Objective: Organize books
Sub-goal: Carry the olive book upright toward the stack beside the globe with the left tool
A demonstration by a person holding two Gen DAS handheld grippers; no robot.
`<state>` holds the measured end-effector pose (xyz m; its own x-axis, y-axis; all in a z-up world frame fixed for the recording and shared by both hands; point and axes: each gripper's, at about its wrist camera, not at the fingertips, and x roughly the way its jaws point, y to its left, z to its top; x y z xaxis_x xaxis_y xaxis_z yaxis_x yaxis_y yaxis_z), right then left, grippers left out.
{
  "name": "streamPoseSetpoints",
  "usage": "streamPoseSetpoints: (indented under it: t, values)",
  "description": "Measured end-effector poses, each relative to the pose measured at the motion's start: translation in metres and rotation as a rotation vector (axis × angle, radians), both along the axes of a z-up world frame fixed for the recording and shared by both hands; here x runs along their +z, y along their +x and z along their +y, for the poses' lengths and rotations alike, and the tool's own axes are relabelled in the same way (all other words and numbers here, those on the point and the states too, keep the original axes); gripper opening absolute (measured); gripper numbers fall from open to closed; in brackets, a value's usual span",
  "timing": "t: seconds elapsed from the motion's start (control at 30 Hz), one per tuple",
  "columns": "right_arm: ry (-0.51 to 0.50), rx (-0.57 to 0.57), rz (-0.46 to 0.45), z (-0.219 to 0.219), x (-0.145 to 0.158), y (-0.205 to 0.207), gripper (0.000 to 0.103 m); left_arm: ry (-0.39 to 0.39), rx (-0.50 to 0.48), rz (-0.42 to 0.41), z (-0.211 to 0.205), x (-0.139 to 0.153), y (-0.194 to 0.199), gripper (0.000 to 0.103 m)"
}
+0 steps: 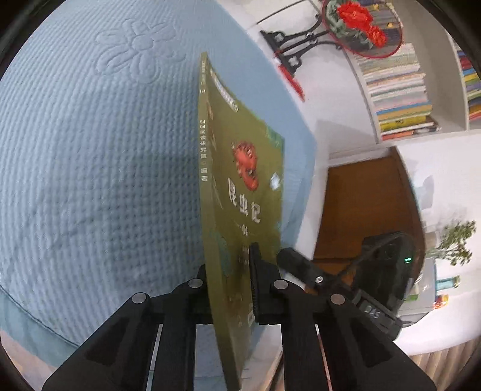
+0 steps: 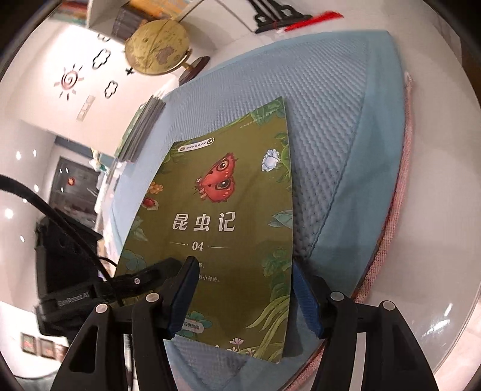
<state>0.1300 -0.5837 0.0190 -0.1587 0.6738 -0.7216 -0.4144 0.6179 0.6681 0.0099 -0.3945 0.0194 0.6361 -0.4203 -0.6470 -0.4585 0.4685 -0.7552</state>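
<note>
A green book (image 2: 228, 210) with a red butterfly and "04" on its cover rests on a pale blue quilted cushion (image 2: 330, 120). In the left wrist view the same book (image 1: 237, 192) stands edge-on, spine to the left, with my left gripper (image 1: 230, 270) shut on its near end. From the right wrist view that left gripper (image 2: 173, 266) reaches in from the left and clamps the book's left edge. My right gripper (image 2: 245, 294) is open just over the book's lower part; its blue pads (image 2: 305, 300) do not press on the cover.
A stack of thin books (image 2: 141, 129) lies at the cushion's far left, with a globe (image 2: 156, 48) behind it. White shelves packed with books (image 1: 396, 90) stand at the upper right beside a red-flower ornament (image 1: 360, 27). The cushion (image 1: 90, 150) fills the left side. A small plant (image 1: 454, 243) stands right.
</note>
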Motion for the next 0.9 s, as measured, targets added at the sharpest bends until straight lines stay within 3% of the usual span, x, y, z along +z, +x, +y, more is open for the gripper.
streamPoseSetpoints:
  t: [0.17, 0.23, 0.3, 0.4, 0.47, 0.53, 0.57, 0.63, 0.73, 0.9]
  values:
    - [0.027, -0.008, 0.099, -0.008, 0.005, 0.002, 0.064, -0.172, 0.043, -0.077, 0.012, 0.009, 0.003, 0.009]
    - [0.052, -0.02, 0.128, -0.015, 0.007, 0.001, 0.076, -0.218, 0.049, -0.089, 0.015, 0.009, 0.006, 0.009]
    - [0.084, -0.033, 0.158, -0.021, 0.005, 0.002, 0.08, -0.265, 0.056, -0.097, 0.018, 0.008, 0.008, 0.009]
    - [0.189, -0.081, 0.283, -0.024, -0.009, 0.006, 0.08, -0.294, 0.042, -0.097, 0.017, 0.005, 0.011, 0.009]
    - [0.244, -0.12, 0.327, -0.02, -0.016, 0.008, 0.069, -0.308, 0.039, -0.085, 0.014, 0.002, 0.013, 0.009]
    - [0.279, -0.14, 0.364, -0.015, -0.02, 0.008, 0.041, -0.273, 0.03, -0.063, 0.012, 0.003, 0.015, 0.009]
    - [0.276, -0.134, 0.356, -0.013, -0.018, 0.007, 0.037, -0.248, 0.025, -0.048, 0.011, 0.003, 0.015, 0.009]
    - [0.225, -0.119, 0.27, -0.007, -0.008, 0.003, 0.033, -0.204, 0.013, -0.017, 0.011, 0.002, 0.014, 0.009]
    - [0.135, -0.077, 0.124, 0.005, 0.011, -0.007, 0.028, -0.029, -0.03, 0.027, 0.006, 0.011, 0.014, 0.011]
    - [0.009, -0.009, -0.073, 0.026, 0.03, -0.03, 0.028, 0.128, -0.091, 0.056, 0.003, 0.019, 0.012, 0.011]
